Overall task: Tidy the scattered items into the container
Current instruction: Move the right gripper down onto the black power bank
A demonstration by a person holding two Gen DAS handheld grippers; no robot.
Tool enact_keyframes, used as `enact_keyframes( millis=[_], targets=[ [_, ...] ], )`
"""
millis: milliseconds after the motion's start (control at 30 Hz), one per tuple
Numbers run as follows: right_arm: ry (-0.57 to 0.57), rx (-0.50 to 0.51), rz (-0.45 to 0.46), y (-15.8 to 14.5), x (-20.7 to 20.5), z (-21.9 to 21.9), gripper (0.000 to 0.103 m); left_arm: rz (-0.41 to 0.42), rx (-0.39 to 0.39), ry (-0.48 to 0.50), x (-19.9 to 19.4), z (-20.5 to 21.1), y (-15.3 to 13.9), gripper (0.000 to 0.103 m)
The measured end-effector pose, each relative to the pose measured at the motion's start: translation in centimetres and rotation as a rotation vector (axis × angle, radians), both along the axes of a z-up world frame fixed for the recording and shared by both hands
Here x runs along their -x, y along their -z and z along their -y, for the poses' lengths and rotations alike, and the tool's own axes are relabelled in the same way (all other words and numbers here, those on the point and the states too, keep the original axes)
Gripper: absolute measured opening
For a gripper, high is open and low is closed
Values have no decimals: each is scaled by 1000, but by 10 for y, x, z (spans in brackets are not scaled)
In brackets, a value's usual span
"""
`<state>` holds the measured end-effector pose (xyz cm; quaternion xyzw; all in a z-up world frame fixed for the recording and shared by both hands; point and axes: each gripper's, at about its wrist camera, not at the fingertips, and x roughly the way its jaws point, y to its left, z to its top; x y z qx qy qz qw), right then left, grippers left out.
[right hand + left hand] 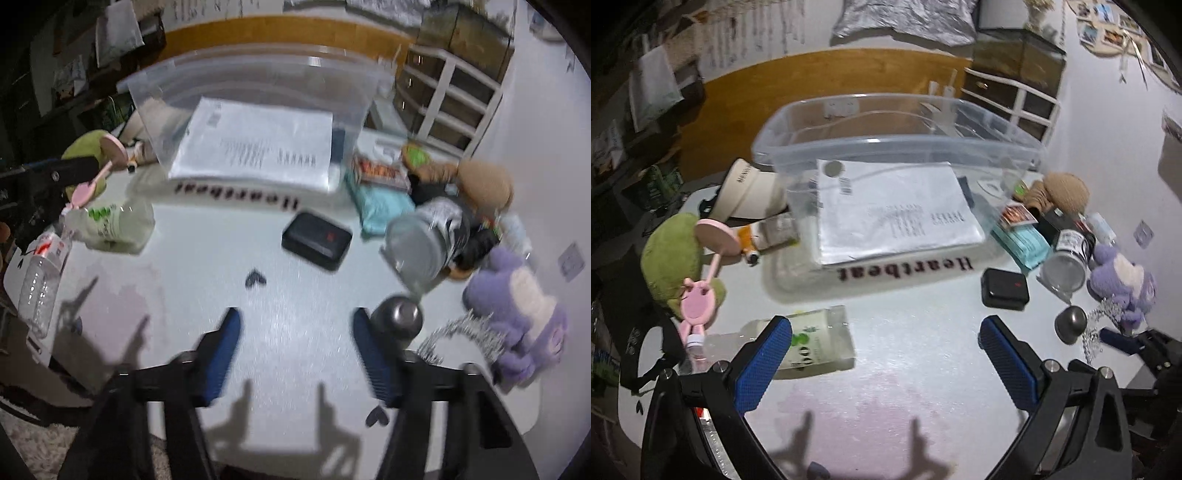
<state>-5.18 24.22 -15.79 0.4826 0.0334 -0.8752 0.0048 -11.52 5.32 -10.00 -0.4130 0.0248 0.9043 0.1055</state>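
The clear container (897, 147) sits in the upper middle of the frame on the white bench (905, 354), with a sheaf of papers (894, 210) inside. Scattered items ring it: a black case (1004, 288), a purple plush (1123, 284), a wipes pack (816, 343). Both the left gripper (884, 339) and the right gripper (295, 325) have their fingers released, grasping nothing.

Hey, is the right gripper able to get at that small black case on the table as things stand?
Probably yes. The right gripper is open and empty, and only bare table lies between it and the black case; nothing rests on the case.
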Motion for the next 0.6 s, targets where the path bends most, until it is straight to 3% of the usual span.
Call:
enact_keyframes(
  millis=[67,133,333,600],
  targets=[
    [15,16,19,8,4,-8,37,11,4,10,3,-5,4,102],
    [30,15,20,15,17,-18,32,28,6,14,6,-9,8,102],
    [21,-35,7,28,87,-40,10,54,14,-13,10,-9,17,101],
    [25,0,96,59,175,-64,10,72,30,-89,5,5,23,101]
  ],
)
